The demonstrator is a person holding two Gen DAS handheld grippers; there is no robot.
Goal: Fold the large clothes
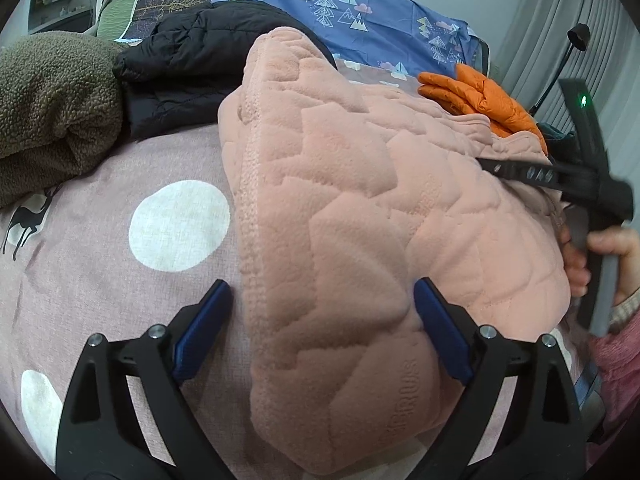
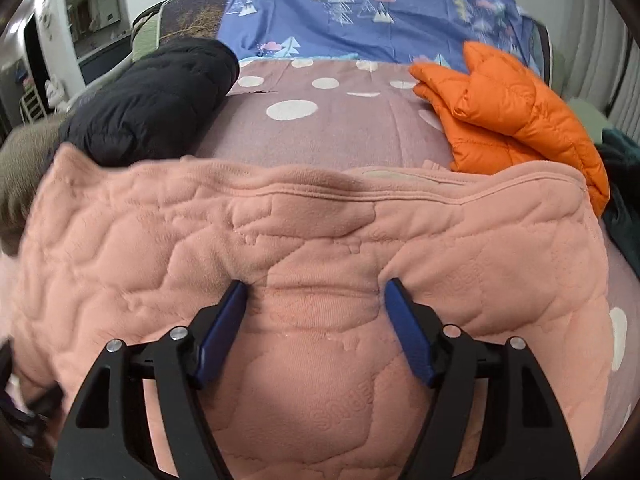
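A thick pink quilted fleece garment (image 1: 360, 208) lies folded on the bed. My left gripper (image 1: 322, 300) stands open astride its left hemmed edge, one pad over the bedsheet and the other over the fleece. My right gripper (image 2: 316, 292) points down onto the garment (image 2: 304, 232) near its seamed far edge. Its blue pads dig into the fleece, and a puckered hump of fabric is gathered between them. In the left wrist view the right gripper (image 1: 516, 172) lies on the garment's right side, with a hand (image 1: 612, 252) on its grip.
The bed has a pink sheet with white dots (image 1: 120, 240). A black puffer jacket (image 2: 152, 100) and a brown fleece (image 1: 52, 112) lie at the left. An orange puffer jacket (image 2: 512, 120) lies at the right, and a blue tree-print cover (image 2: 360, 20) at the head.
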